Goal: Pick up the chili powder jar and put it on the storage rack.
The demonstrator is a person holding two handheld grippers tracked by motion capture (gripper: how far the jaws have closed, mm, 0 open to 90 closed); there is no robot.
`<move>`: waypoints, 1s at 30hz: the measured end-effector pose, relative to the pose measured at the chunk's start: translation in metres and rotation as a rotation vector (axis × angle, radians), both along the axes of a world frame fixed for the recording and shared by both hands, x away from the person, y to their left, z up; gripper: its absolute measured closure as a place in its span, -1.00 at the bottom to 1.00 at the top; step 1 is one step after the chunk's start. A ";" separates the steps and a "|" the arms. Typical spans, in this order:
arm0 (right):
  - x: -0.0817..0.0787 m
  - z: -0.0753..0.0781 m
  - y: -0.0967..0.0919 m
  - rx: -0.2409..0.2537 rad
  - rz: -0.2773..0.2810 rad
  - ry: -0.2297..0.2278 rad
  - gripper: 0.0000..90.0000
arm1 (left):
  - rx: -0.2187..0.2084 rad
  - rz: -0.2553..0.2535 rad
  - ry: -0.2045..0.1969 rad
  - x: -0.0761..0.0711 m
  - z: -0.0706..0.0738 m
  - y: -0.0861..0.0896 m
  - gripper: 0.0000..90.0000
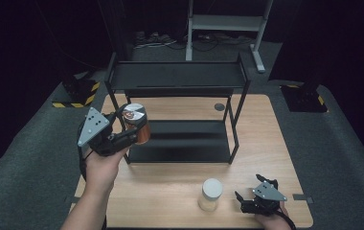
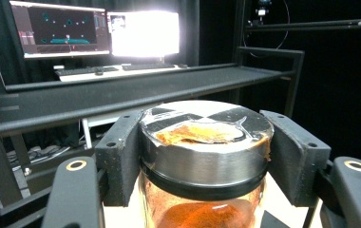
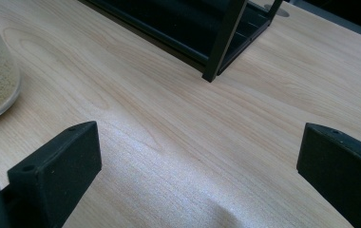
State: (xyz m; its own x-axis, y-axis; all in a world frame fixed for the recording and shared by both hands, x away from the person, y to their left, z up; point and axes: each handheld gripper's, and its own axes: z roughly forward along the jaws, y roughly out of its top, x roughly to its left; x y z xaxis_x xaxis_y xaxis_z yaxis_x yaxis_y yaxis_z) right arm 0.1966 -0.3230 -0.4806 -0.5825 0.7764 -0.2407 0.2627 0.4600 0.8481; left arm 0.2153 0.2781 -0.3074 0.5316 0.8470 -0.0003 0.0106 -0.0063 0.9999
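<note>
Setting: dark room, with a light wooden table (image 1: 266, 143) lit from above and a black two-tier shelf rack (image 1: 180, 79) stood on it.
Left fingers (image 2: 119, 156): clamped on the metal lid of a glass jar of orange-brown powder (image 2: 204, 156), one pad on each side.
Left gripper (image 1: 122, 132): held up in the air at the rack's front left corner, the jar carried upright between the two tiers.
Right fingers (image 3: 57, 166): spread wide apart, nothing between them, bare table beneath.
Right gripper (image 1: 254, 199): rested low at the table's near right edge.
Second jar (image 1: 211, 194): white-lidded, pale grains inside, stood just left of the right gripper.
Handling: glass is judged rigid, breakable and fairly heavy when full; the smooth metal lid may slip, so a grip lower on the lid band or the glass shoulder would likely be safer.
</note>
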 end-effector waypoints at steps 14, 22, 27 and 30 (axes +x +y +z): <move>0.000 0.000 0.000 0.001 -0.004 0.000 -1.00 | -0.010 -0.001 -0.015 0.012 0.027 -0.010 -0.23; 0.000 0.000 -0.001 0.009 -0.002 0.002 -1.00 | -0.015 0.004 -0.027 0.017 0.040 -0.015 -0.23; 0.001 0.000 -0.001 0.008 -0.001 0.003 -1.00 | -0.023 0.007 -0.030 0.022 0.049 -0.018 -0.23; 0.001 0.000 -0.001 0.007 0.000 0.003 -1.00 | -0.023 0.011 -0.037 0.025 0.054 -0.019 -0.23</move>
